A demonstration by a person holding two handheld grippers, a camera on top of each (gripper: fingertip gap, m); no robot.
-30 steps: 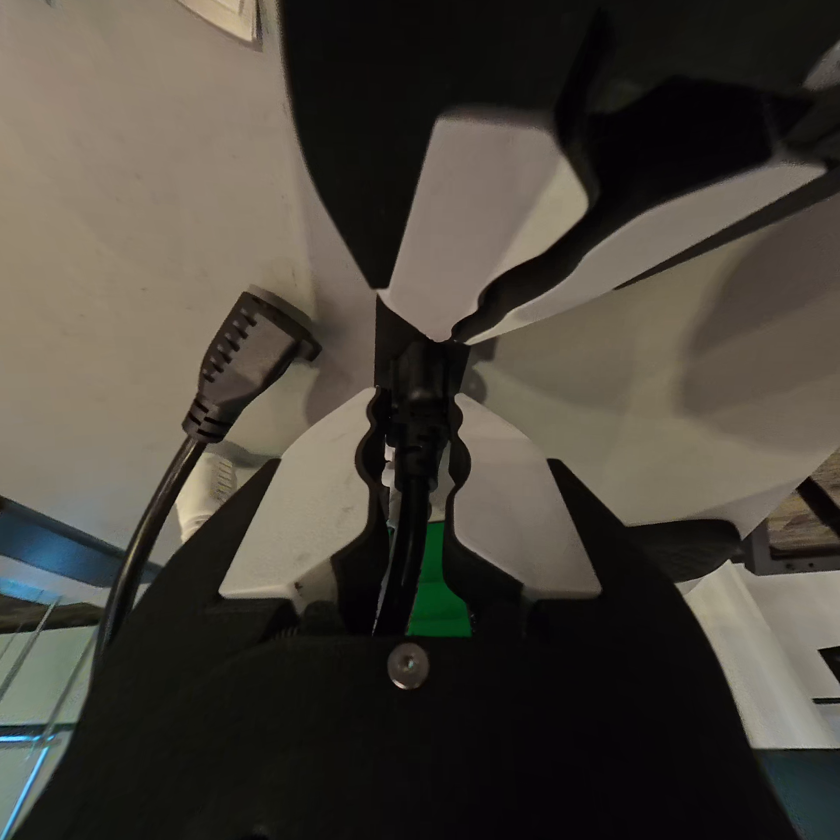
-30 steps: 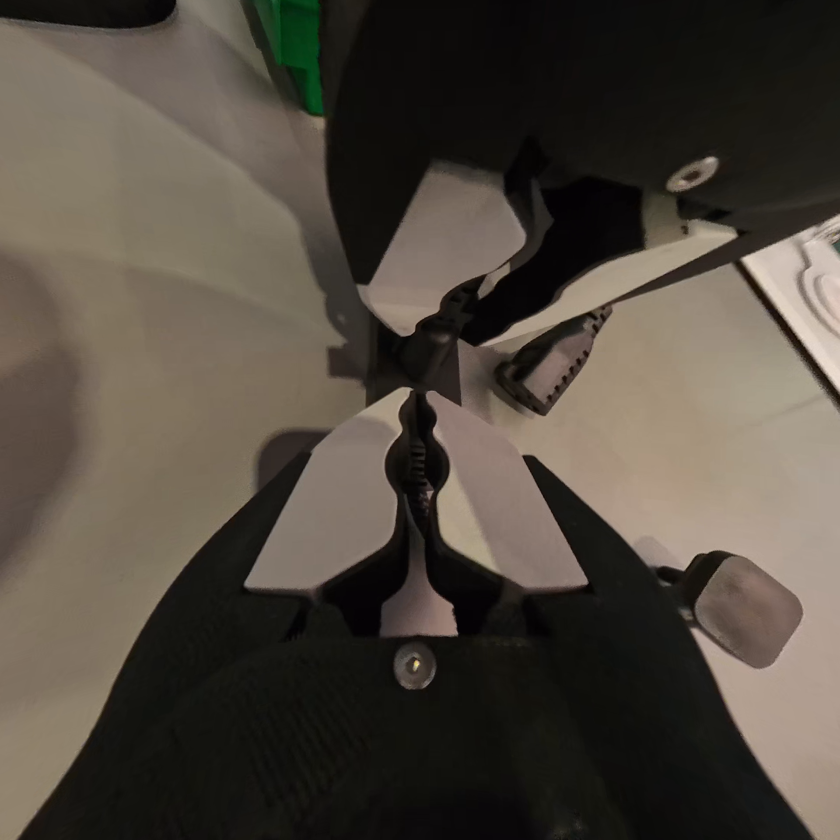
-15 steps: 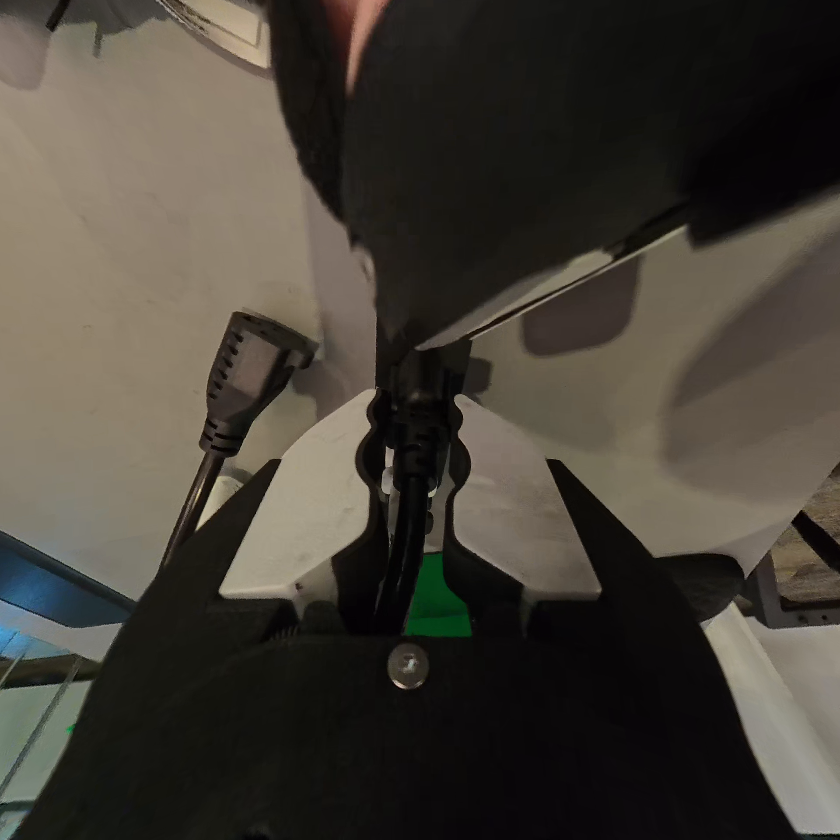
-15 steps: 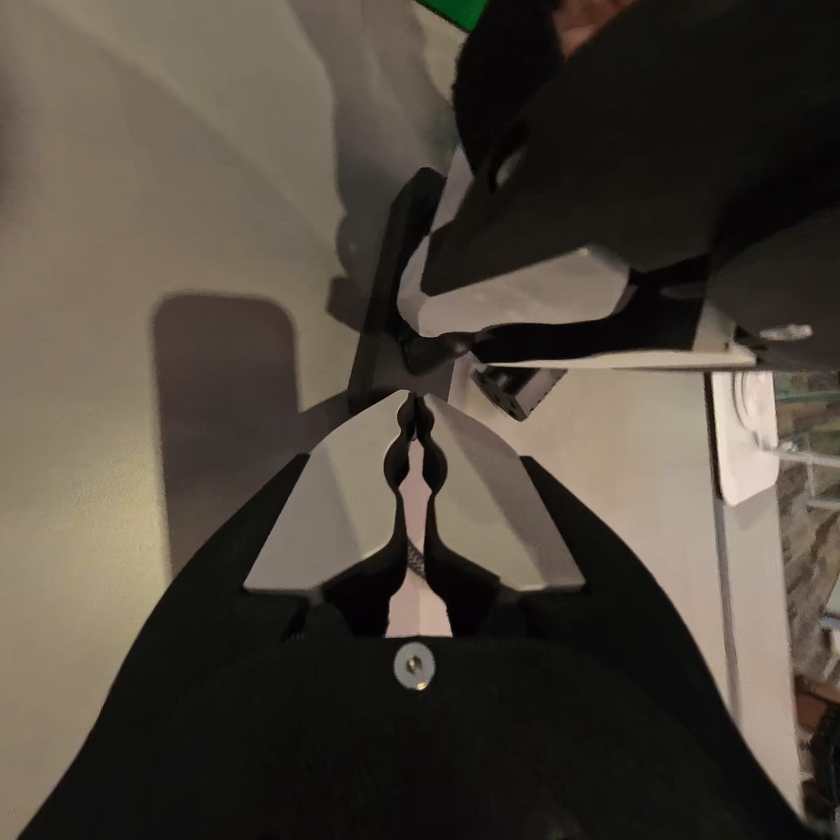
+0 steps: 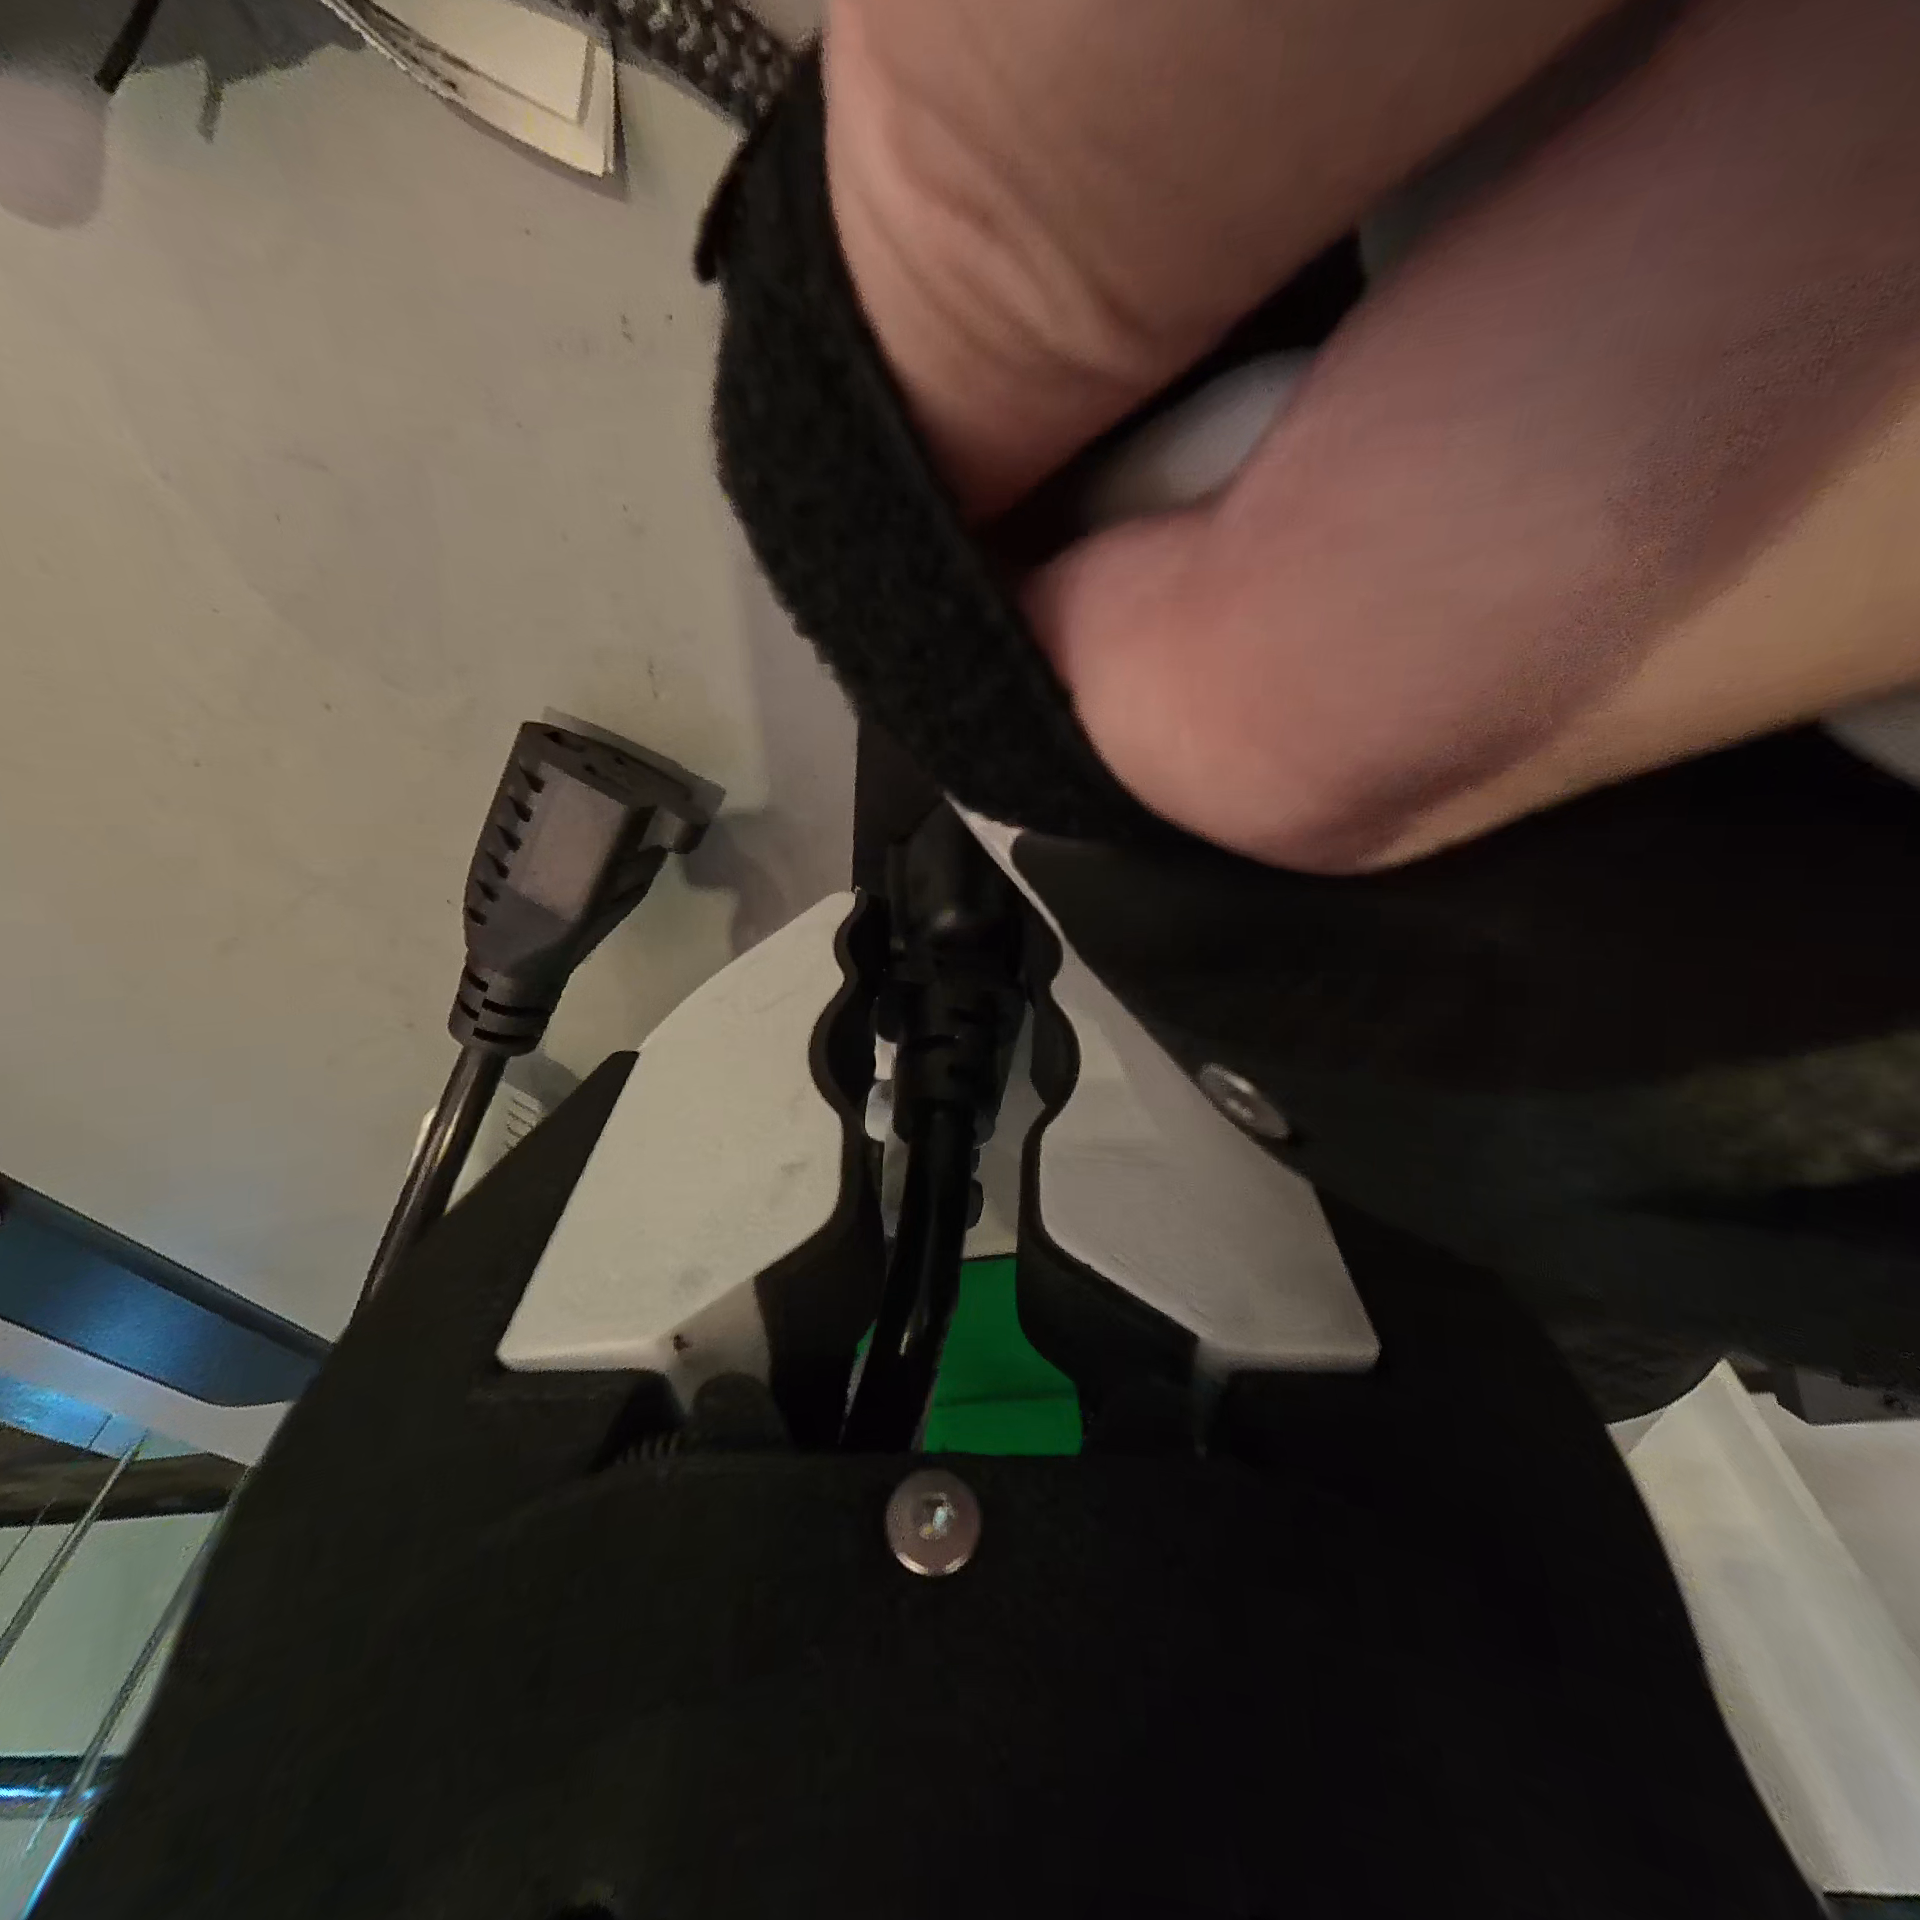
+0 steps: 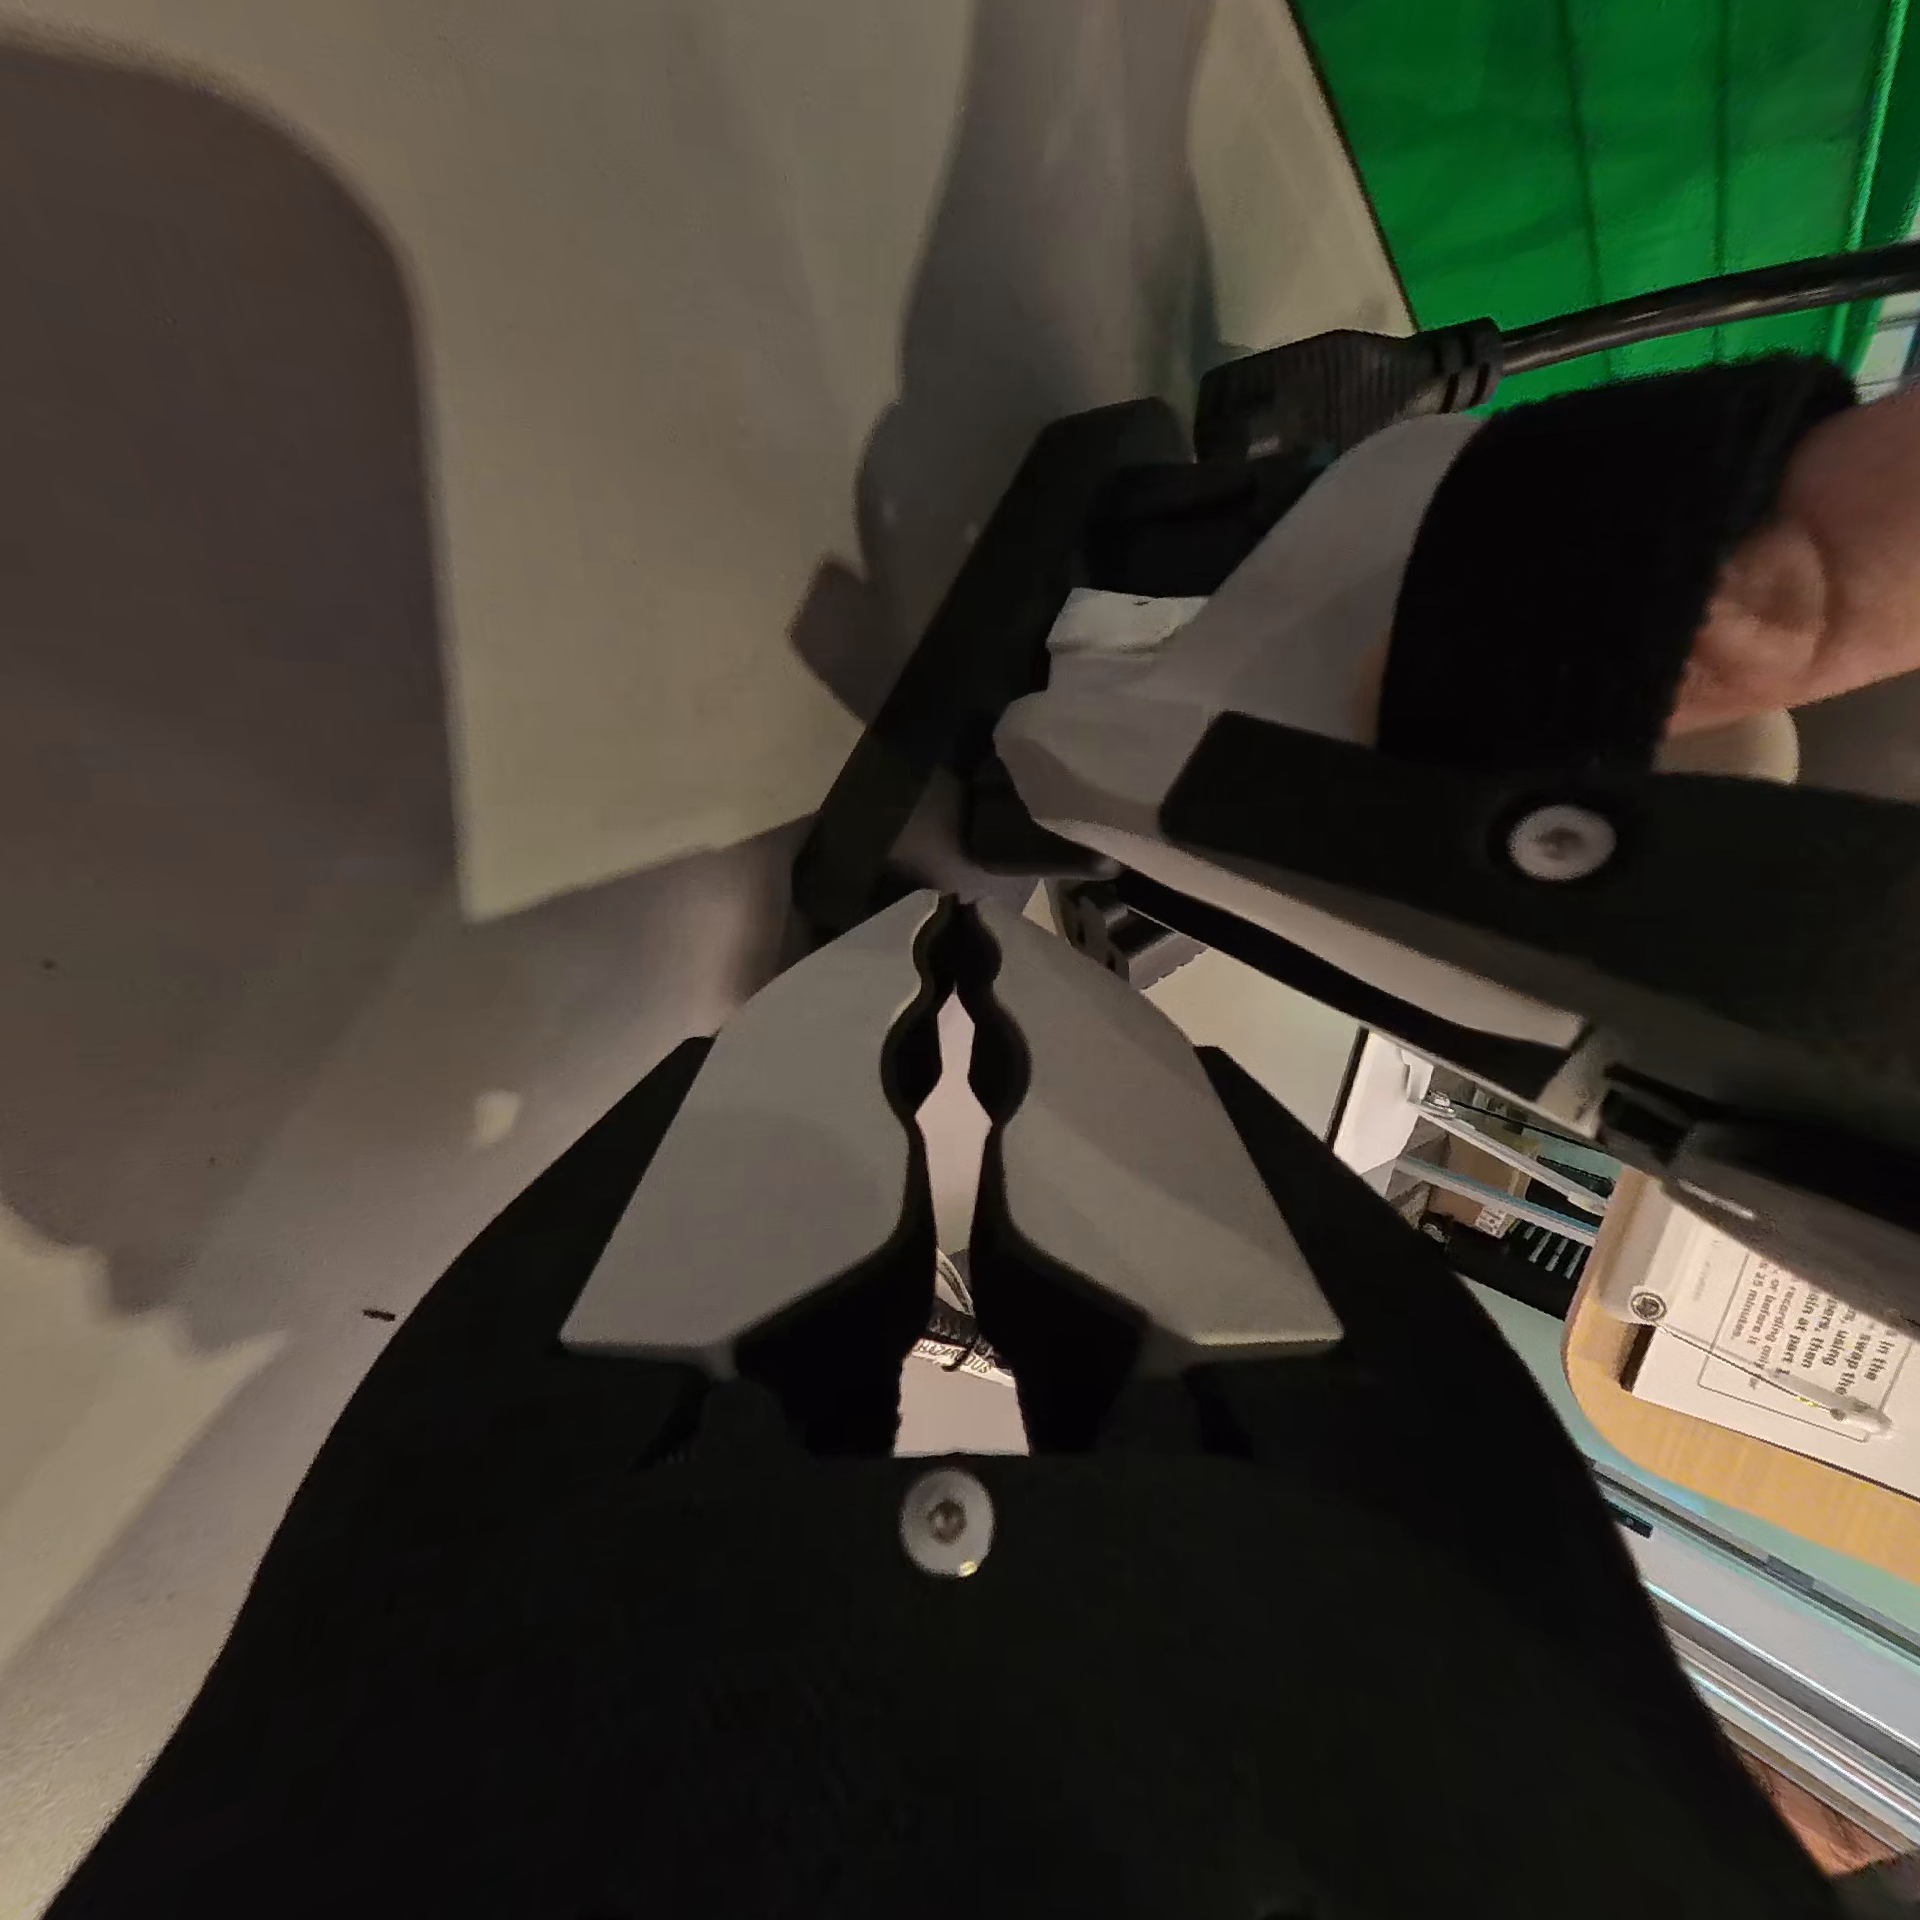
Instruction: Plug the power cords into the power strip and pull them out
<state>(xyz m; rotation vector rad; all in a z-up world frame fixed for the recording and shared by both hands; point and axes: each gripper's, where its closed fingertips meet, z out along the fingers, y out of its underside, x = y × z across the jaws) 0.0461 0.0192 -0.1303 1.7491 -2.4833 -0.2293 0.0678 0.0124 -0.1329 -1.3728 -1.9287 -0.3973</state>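
My left gripper (image 5: 951, 997) has its scalloped white fingers (image 5: 727, 1132) clamped on a ribbed black plug (image 5: 951, 977). My right gripper (image 6: 951, 925) is pressed together, empty, beside the black power strip (image 6: 925, 707). A second ribbed plug (image 5: 566, 862) lies left on the pale matte surface (image 5: 260, 520).

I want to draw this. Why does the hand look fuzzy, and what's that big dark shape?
Left wrist view: the hand sits very close to the lens and blurs. Right wrist view: a large rounded shadow falls across the pale table; the edges smear.

Left gripper (image 5: 945, 966): fingers clamping a black plug (image 5: 940, 997); right gripper (image 6: 954, 920): fingers pressing together, bare hand (image 5: 1403, 416) crossing overhead
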